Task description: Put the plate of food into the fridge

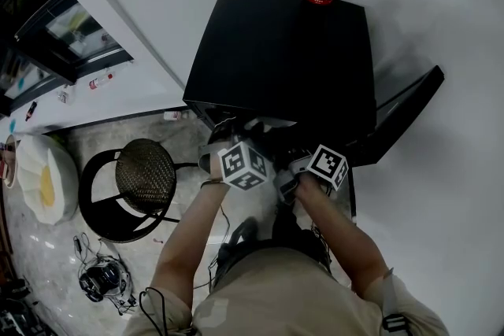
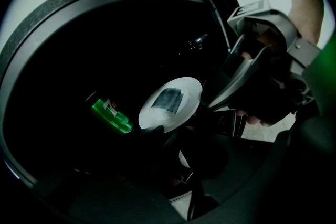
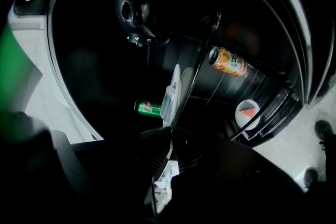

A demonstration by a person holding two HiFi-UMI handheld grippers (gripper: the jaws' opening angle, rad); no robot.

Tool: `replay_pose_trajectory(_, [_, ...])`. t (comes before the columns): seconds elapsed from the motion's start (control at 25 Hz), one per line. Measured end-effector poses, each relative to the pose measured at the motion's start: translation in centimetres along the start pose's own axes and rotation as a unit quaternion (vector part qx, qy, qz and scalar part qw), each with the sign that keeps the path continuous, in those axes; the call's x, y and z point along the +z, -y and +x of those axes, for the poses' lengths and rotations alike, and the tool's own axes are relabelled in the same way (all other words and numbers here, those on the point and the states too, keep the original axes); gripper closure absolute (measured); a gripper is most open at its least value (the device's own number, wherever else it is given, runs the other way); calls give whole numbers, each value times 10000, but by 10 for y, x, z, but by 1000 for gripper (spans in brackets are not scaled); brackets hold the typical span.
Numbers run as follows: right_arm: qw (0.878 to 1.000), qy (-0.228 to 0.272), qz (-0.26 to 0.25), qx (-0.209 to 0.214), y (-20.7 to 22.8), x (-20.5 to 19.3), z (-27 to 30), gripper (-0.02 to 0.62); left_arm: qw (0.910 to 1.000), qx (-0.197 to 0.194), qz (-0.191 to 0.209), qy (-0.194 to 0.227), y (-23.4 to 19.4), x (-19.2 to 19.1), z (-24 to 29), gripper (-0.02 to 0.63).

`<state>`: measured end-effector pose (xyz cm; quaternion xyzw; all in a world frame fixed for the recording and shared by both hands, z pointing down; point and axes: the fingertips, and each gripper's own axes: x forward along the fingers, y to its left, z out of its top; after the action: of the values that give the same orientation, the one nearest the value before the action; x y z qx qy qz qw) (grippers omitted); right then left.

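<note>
inside the fridge (image 1: 283, 51) a green can (image 2: 111, 115) lies behind the plate (image 2: 170, 103) of food.

Outside the black fridge (image 1: 283, 51) the light is bright and even, while inside it both fisheye-bent gripper views are nearly black.

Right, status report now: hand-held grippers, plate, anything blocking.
Left hand-held gripper, right hand-held gripper: both shut on plate rim. Plate at open fridge, food aboard. Green can inside, left of plate.
</note>
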<state>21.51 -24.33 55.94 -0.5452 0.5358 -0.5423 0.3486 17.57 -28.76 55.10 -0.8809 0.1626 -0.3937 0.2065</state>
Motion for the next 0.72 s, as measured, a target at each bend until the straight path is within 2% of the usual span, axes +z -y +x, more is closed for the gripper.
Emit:
replay_pose_trajectory(0.2, [9998, 115, -152, -94, 1, 3, 2, 565, 9999, -6, -132, 22, 3, -4, -1, 511])
replay_pose_trajectory(0.72, [9992, 218, -273, -182, 3, 7, 6, 565, 9998, -147, -31, 127, 17, -11, -13, 511])
